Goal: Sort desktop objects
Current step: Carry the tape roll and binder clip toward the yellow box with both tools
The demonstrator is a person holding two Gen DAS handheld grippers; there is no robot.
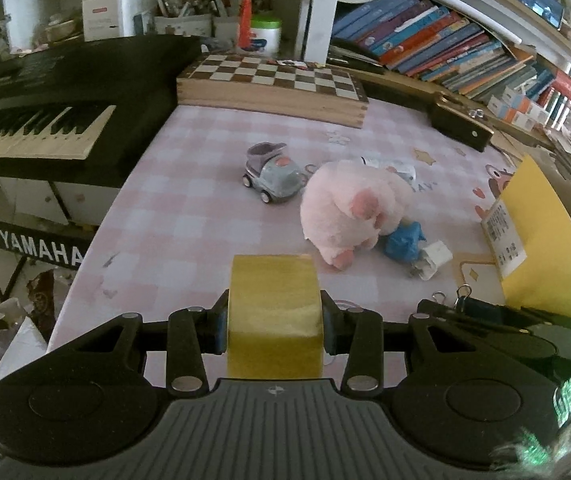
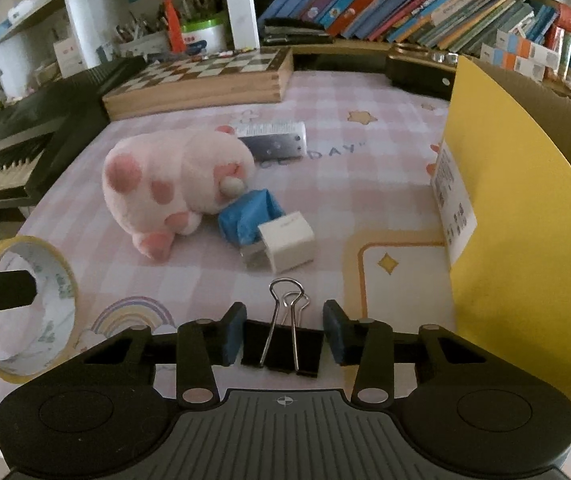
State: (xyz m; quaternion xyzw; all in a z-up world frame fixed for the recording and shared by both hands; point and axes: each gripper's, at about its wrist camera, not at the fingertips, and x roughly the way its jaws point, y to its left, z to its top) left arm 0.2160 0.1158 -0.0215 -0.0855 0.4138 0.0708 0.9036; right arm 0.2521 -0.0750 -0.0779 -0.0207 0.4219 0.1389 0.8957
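Note:
My left gripper (image 1: 273, 326) is shut on a yellow tape roll (image 1: 274, 312), held at the near edge of the pink checked table; the roll also shows in the right wrist view (image 2: 25, 308). My right gripper (image 2: 283, 336) straddles a black binder clip (image 2: 281, 346); the blue pads stand close to its sides with small gaps. Farther on lie a pink plush toy (image 2: 169, 180), a blue crumpled bag (image 2: 251, 216), a white charger cube (image 2: 289, 246), a small flat box (image 2: 275, 140) and a grey toy car (image 1: 273, 174).
A yellow cardboard box (image 2: 525, 220) stands open at the right. A wooden chess box (image 2: 201, 76) sits at the back, a Yamaha keyboard (image 1: 41, 120) at the left, a dark case (image 2: 421, 72) and book shelves (image 2: 405, 4) behind.

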